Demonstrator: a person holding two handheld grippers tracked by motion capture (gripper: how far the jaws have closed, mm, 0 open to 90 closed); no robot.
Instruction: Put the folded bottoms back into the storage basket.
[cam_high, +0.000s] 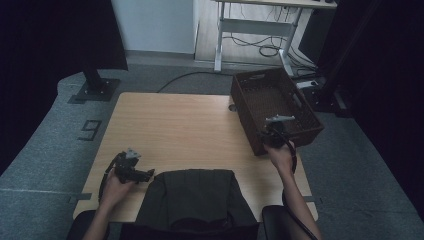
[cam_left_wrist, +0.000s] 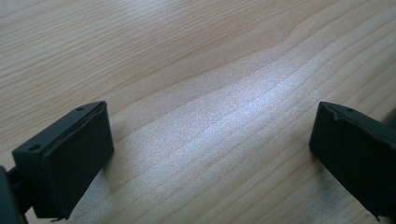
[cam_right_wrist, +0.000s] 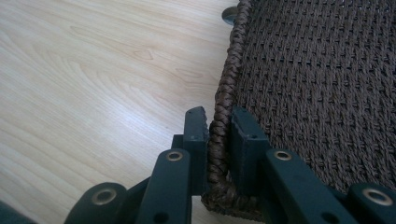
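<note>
Two grippers are in use over a light wooden worktop (cam_high: 190, 125). The right gripper (cam_high: 267, 136) sits at the near left corner of a dark brown woven basket (cam_high: 275, 107), which stands at roughly two o'clock on the worktop, its far right part overhanging the edge. In the right gripper view, the right gripper (cam_right_wrist: 219, 128) has its fingers (cam_right_wrist: 195, 128) pinching the basket's braided rim (cam_right_wrist: 223, 93), one finger outside the wall and one inside. The basket's woven inner surface (cam_right_wrist: 322, 79) fills the area toward three o'clock in that view; bare worktop (cam_right_wrist: 93, 84) lies toward nine o'clock. The basket interior, as far as seen, holds nothing.

The left gripper (cam_high: 131, 167) rests low at about eight o'clock on the worktop, held in the person's left hand (cam_high: 114, 186). In the left gripper view, the left gripper (cam_left_wrist: 210, 144) has its fingers (cam_left_wrist: 70, 158) spread wide, with only wood grain (cam_left_wrist: 210, 70) between them and nothing gripped.

A dark folded garment (cam_high: 195, 197) lies at six o'clock on the worktop, just beside the left gripper and well apart from the basket.
</note>
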